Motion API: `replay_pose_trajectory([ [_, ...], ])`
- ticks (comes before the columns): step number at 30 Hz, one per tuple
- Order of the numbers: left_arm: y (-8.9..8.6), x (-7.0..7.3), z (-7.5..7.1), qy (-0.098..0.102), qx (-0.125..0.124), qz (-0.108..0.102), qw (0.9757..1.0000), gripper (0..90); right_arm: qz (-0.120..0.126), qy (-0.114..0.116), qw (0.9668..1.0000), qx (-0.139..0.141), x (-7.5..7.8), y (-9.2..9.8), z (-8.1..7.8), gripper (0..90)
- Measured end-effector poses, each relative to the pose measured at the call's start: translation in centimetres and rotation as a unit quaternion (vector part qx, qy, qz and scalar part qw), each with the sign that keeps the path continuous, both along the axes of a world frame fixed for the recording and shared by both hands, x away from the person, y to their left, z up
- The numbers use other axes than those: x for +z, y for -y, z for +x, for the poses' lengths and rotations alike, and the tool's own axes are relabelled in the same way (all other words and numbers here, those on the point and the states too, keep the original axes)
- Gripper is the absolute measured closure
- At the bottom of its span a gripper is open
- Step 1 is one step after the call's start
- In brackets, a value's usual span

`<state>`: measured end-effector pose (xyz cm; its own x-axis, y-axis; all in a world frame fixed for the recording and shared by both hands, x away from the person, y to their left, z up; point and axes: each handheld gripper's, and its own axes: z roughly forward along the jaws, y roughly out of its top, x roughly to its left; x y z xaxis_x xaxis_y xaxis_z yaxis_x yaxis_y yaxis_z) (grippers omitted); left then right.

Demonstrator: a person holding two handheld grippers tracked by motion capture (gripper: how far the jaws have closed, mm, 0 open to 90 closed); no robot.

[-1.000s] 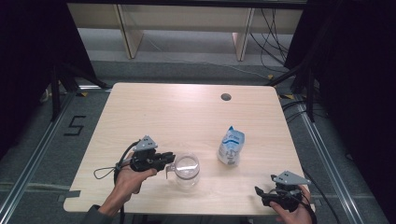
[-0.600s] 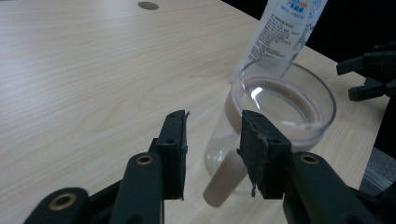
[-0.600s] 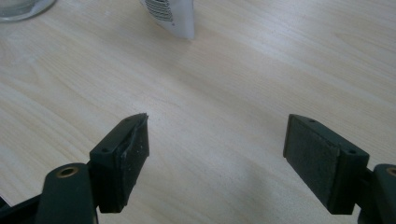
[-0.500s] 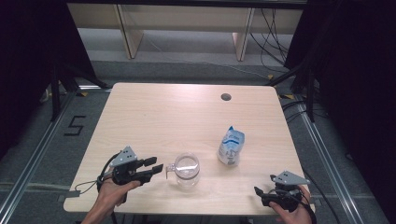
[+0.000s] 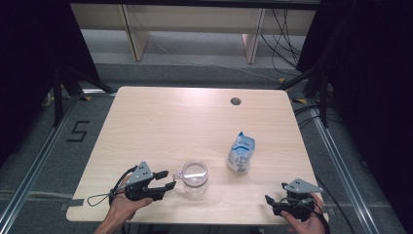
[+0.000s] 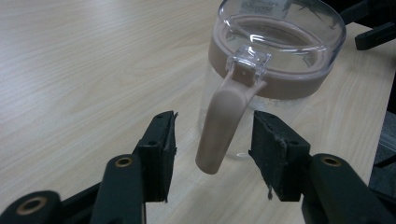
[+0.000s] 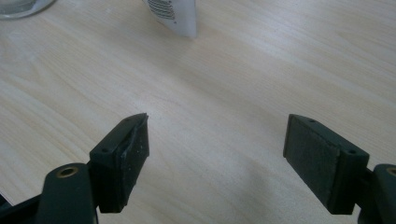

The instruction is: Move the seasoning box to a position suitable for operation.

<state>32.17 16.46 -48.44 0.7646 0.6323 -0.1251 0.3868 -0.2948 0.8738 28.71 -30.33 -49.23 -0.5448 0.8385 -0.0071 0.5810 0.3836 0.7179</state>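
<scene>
The left gripper [image 6: 212,154] has just been opening; its jaws stand apart around the jug handle [image 6: 223,122] without touching. The right gripper [image 7: 217,158] waits with jaws apart, and the pouch [image 5: 240,152] lies untouched on the bench [image 5: 175,117].

A pale wood-grain bench [image 5: 160,122] fills the middle of the frame, with a round dark cable hole [image 5: 235,101] near its far right corner. Grey floor [image 5: 34,146] surrounds it, and a black "5" marking [image 5: 78,131] sits on the floor at the left. Metal rails [image 5: 29,173] run along both sides of the bench. Across the top of the frame stands light wooden shelving [image 5: 195,19], with loose cables [image 5: 282,34] trailing at the upper right. Black curtains [image 5: 29,58] close off the left and right edges.
</scene>
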Motion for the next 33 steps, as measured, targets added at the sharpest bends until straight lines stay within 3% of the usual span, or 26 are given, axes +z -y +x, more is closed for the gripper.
replay_pose_trajectory([
  [7,0.8,-0.2,0.4,0.015,-0.018,0.016,0.9996,54.7,-0.011,0.006,0.9998,0.015,-0.1,0.1,0.2,23.4],
  [8,0.8,-0.2,0.4,0.014,-0.017,0.019,0.9996,56.8,-0.003,0.004,0.9999,0.012,-0.1,0.0,0.1,23.4],
  [11,1.0,-0.3,0.6,0.017,-0.026,0.016,0.9994,59.6,-0.005,0.006,0.9999,0.013,-0.2,0.0,0.2,23.3],
  [15,1.4,-0.3,0.7,0.027,-0.037,0.026,0.9986,70.8,-0.006,0.001,0.9999,0.010,-0.2,0.0,0.1,23.4],
  [18,1.3,-0.3,0.8,0.040,-0.054,0.037,0.9970,72.0,-0.007,0.001,0.9999,0.011,-0.2,0.0,0.1,23.3],
  [26,1.9,-0.4,0.6,0.051,-0.070,0.039,0.9954,72.8,-0.003,-0.006,1.0000,0.005,-0.1,-0.1,0.0,23.4],
  [27,1.9,-0.3,0.7,0.056,-0.080,0.044,0.9942,72.8,-0.003,-0.006,1.0000,0.005,-0.1,-0.1,0.0,23.4],
  [33,3.1,-0.4,0.7,0.053,-0.087,0.034,0.9943,72.9,-0.007,0.002,0.9999,0.011,-0.2,0.0,0.1,23.4],
])
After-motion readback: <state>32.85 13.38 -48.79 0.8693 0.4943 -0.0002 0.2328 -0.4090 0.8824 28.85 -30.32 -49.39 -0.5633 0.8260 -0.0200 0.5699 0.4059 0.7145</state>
